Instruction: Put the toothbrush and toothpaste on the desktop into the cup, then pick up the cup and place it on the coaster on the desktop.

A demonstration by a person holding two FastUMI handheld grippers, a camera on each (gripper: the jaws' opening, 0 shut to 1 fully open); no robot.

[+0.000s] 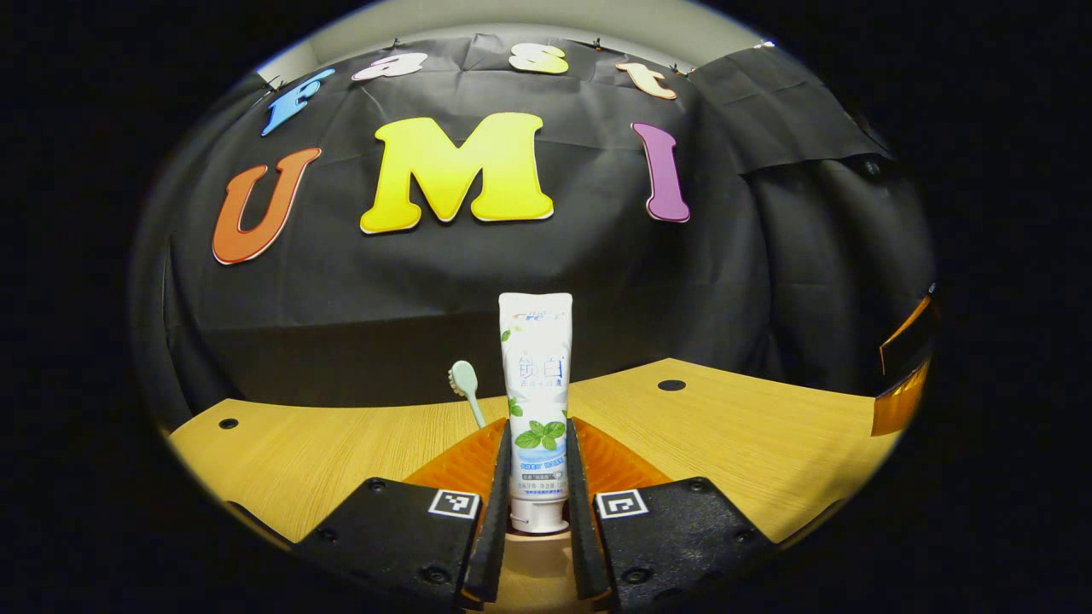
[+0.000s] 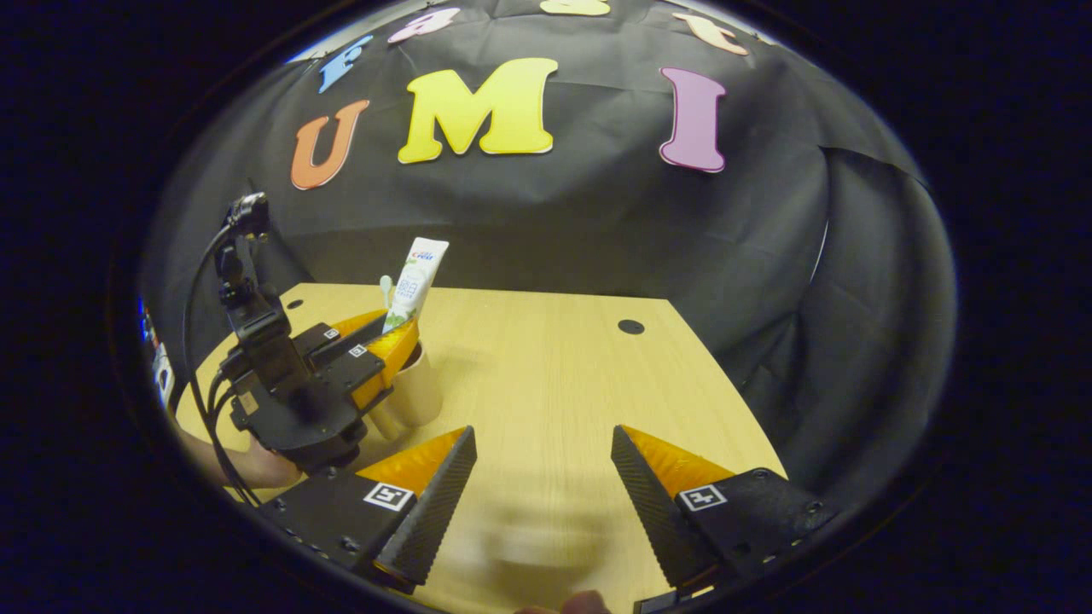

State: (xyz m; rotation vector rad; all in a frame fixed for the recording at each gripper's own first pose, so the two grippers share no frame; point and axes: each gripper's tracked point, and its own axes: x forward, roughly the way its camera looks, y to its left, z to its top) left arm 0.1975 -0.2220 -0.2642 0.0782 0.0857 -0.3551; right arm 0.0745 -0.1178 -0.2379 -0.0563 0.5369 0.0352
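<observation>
Low at the centre of the left gripper view, the left tongs (image 1: 537, 477) are drawn in narrow on the toothpaste (image 1: 535, 401), both ribbed fingers (image 1: 499, 495) pressing its sides. The tube stands upright, cap down, and the cap sits at the rim of the cup (image 1: 537, 554) at the bottom edge. Just left of the tube and behind it, the toothbrush (image 1: 467, 388) pokes up with its pale green head tilted a little to the left. Beyond them the wooden surface (image 1: 725, 443) runs across the frame to the black cloth wall.

Over in the right gripper view, the right tongs (image 2: 542, 486) at the bottom of the frame are spread wide with nothing between them, hanging over bare surface (image 2: 546, 375). At middle left of that view the left tongs (image 2: 384, 341) show from the side, closed on the toothpaste (image 2: 414, 277), which leans up and to the right out of the cup (image 2: 418, 392). The toothbrush (image 2: 386, 286) head peeks out just left of the tube. The cup stands on the surface near its left side, well apart from the right tongs. A hand (image 2: 247, 465) shows at the lower left edge, under the left tongs' black body.
</observation>
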